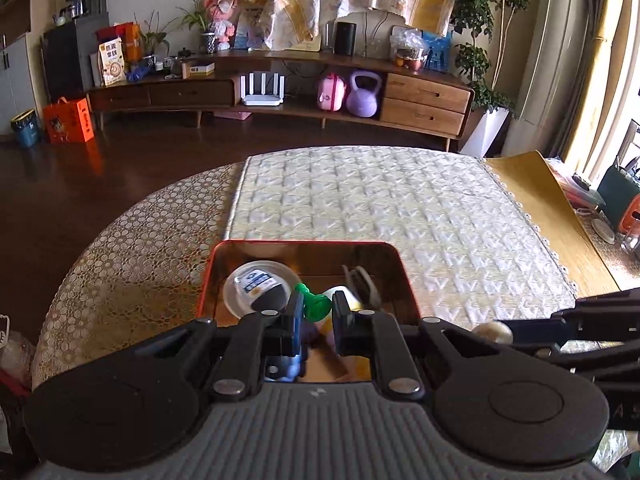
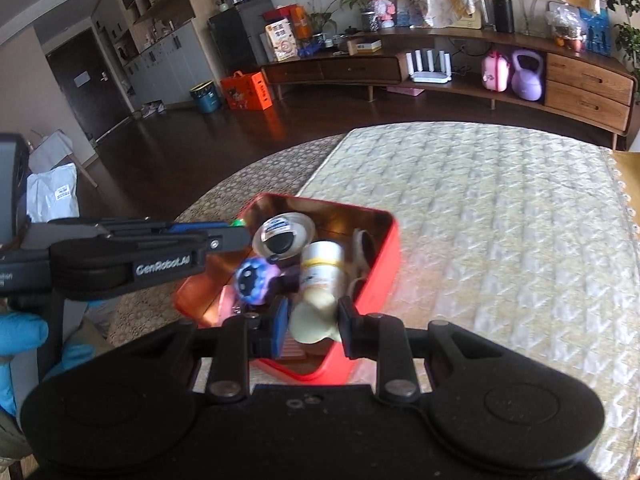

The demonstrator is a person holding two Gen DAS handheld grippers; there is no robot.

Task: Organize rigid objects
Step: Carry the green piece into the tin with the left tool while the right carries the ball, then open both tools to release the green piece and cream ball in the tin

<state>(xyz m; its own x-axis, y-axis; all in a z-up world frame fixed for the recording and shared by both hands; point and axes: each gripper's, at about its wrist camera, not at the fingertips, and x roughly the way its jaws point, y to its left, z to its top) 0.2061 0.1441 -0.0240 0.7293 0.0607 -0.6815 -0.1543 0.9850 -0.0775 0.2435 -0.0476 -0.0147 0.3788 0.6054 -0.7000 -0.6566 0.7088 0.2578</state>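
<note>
We hold two grippers over a red box that stands on the table, on the near part of a quilted cream cloth.

Our left gripper has its jaws drawn close together and they pinch a small green piece; what this piece is we cannot tell. It hangs above the inside of the box. From the right wrist view the left gripper comes in from the left side, above the left edge of the box, and a bit of green shows just behind its tip.

Our right gripper has its jaws a little apart and they pinch a cream-coloured piece with a wide, rounded end. It is held over the near part of the box.

Inside the box we see a round white container with a black end and a blue label, a white bottle with a yellow band lying beside it, a purple toy at the left, and a grey curved thing leaning at the right wall.

A hand in a blue glove is at the left edge.
</note>
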